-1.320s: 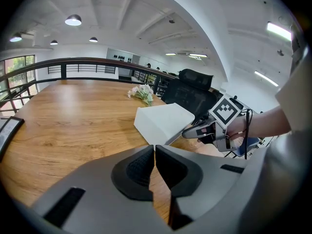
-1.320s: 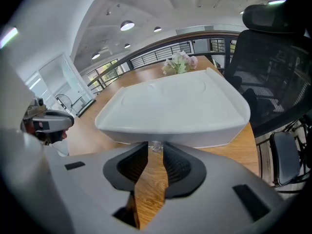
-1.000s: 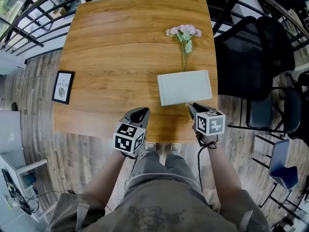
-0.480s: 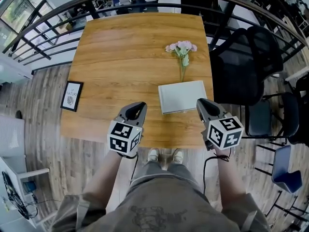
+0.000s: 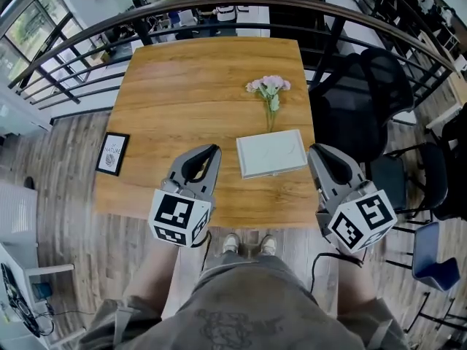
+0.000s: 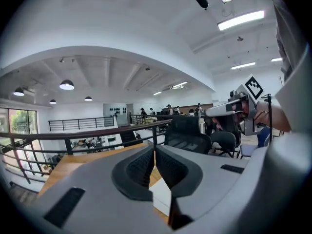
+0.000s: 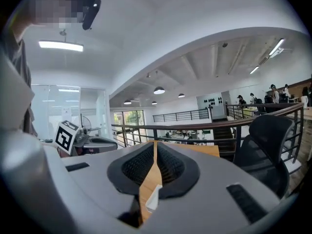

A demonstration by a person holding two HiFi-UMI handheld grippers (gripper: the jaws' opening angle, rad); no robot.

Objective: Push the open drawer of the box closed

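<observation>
The white box (image 5: 271, 153) lies flat on the wooden table (image 5: 182, 79), near its front right. From above its outline is one plain rectangle, with no drawer sticking out. My left gripper (image 5: 213, 149) hovers just left of the box, jaws shut and empty. To the box's right my right gripper (image 5: 314, 149) hangs beyond the table's right edge, also shut and empty. Neither touches the box. In the left gripper view the left gripper (image 6: 154, 149) shows a corner of the box (image 6: 161, 199) below its jaws. The right gripper (image 7: 155, 143) points along the table, a sliver of the box (image 7: 152, 201) under it.
A bunch of pink flowers (image 5: 268, 93) lies behind the box. A small framed picture (image 5: 113, 153) rests at the table's left edge. Black office chairs (image 5: 365, 100) stand right of the table, and a dark railing (image 5: 146, 9) runs behind it.
Both grippers have lifted toward the head camera and drawn back from the box. The right one has left the box's front right corner and swung out to the right.
</observation>
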